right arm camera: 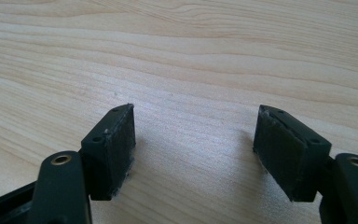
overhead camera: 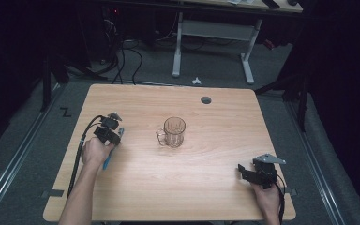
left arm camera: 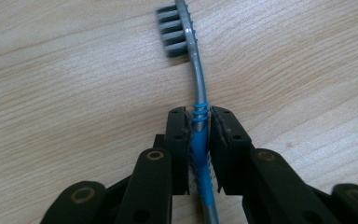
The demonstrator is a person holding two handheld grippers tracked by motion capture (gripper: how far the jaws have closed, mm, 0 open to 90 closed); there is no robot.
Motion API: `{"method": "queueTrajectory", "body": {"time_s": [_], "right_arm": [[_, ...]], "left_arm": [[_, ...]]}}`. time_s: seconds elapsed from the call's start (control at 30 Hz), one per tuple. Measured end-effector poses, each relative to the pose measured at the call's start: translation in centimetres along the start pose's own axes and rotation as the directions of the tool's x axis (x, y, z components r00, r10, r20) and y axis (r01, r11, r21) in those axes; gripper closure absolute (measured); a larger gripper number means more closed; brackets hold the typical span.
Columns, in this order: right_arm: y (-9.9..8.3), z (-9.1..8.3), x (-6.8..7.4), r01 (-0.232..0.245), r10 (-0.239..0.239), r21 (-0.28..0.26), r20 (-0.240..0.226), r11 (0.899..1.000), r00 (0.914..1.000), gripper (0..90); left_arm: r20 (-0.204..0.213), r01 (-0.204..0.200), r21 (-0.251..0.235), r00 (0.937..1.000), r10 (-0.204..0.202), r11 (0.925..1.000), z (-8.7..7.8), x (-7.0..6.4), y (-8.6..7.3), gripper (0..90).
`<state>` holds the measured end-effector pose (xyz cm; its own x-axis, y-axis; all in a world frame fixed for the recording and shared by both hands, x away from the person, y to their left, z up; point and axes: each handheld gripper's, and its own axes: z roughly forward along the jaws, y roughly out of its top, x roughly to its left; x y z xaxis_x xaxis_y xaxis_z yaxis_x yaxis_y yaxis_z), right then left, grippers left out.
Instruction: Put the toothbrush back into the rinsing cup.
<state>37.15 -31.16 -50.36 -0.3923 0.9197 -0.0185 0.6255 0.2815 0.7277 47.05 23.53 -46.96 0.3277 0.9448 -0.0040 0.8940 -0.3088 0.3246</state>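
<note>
At five o'clock on the wooden table point(overhead camera: 206, 178), the right gripper point(overhead camera: 242, 169) sits with jaws wide apart, holding nothing. At nine o'clock, the left gripper point(left arm camera: 199, 123) clamps the blue-handled toothbrush point(left arm camera: 196, 93). Farther off, the glass mug point(overhead camera: 173, 132) stands centre.

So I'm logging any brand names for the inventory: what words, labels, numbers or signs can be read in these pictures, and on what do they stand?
None can be read.
toothbrush, clamped in the left gripper: no print shows on the blue and grey handle.
glass mug: clear, no label seen.
right gripper: open, its black pads unmarked.
table: plain wood grain.
floor: a black Z-shaped mark, seemingly tape, not lettering.
</note>
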Motion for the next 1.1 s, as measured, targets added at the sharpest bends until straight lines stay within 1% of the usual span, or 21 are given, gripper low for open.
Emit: {"method": "queueTrajectory", "body": {"time_s": [0.37,0.7,0.87,1.1], "right_arm": [[0.0,0.0,-0.02,0.002,-0.002,0.0,0.0,1.0,1.0,29.8],[0.0,0.0,-0.02,0.002,-0.002,0.0,0.0,1.0,1.0,29.8],[0.0,0.0,-0.02,0.002,-0.002,0.0,0.0,1.0,1.0,29.8],[0.0,0.0,-0.02,0.001,-0.001,0.0,0.0,1.0,1.0,29.7]], "left_arm": [[0.004,0.001,0.002,1.0,-0.001,1.0,-0.01,0.07,0.01,79.2],[0.002,-0.007,0.001,1.0,0.007,1.0,-0.04,0.03,-0.04,79.5],[-0.007,-0.025,-0.005,0.9997,0.025,0.9997,-0.37,-0.3,-0.07,79.5],[-0.005,-0.025,-0.021,0.9997,0.025,0.9995,-0.97,-0.36,-0.16,79.5]]}}
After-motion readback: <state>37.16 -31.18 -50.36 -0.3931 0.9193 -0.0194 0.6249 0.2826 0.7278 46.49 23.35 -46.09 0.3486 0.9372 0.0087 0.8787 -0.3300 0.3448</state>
